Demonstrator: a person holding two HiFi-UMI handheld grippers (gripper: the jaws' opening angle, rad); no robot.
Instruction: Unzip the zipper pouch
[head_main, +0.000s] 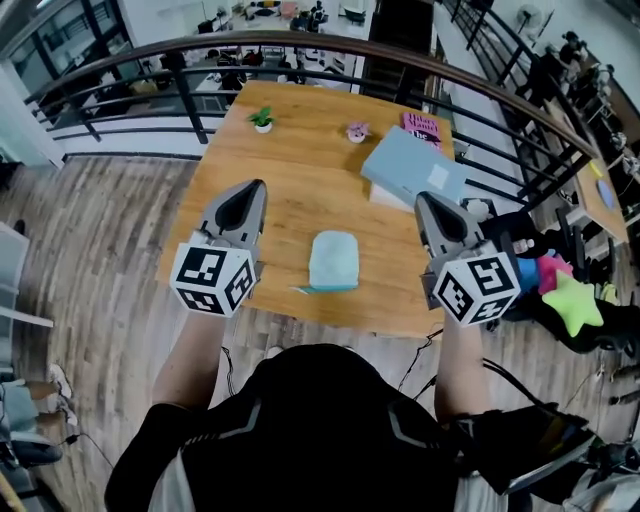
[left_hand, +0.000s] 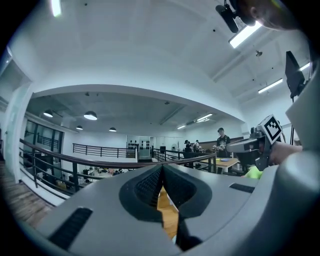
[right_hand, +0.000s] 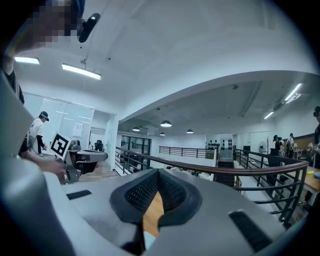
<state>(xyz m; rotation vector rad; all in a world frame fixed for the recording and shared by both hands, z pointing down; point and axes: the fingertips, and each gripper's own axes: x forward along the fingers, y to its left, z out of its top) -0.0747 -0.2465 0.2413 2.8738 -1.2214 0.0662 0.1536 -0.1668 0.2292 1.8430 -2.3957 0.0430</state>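
A pale blue zipper pouch (head_main: 333, 260) lies flat on the wooden table (head_main: 300, 180), near its front edge, with a teal zipper line along its near side. My left gripper (head_main: 259, 186) is held in the air to the left of the pouch, jaws shut and empty. My right gripper (head_main: 421, 198) hovers to the pouch's right, also shut with nothing between its pads. Neither touches the pouch. In the left gripper view the left gripper's (left_hand: 161, 169) pads meet, and only a strip of table shows below them. The right gripper view shows the right gripper (right_hand: 157, 174) likewise pointing level over the railing.
A grey-blue flat box (head_main: 415, 168) and a pink book (head_main: 422, 127) lie at the table's far right. A small potted plant (head_main: 262, 119) and a little pink ornament (head_main: 357, 131) stand at the back. A curved railing (head_main: 300, 42) runs behind; a green star toy (head_main: 572, 303) sits right.
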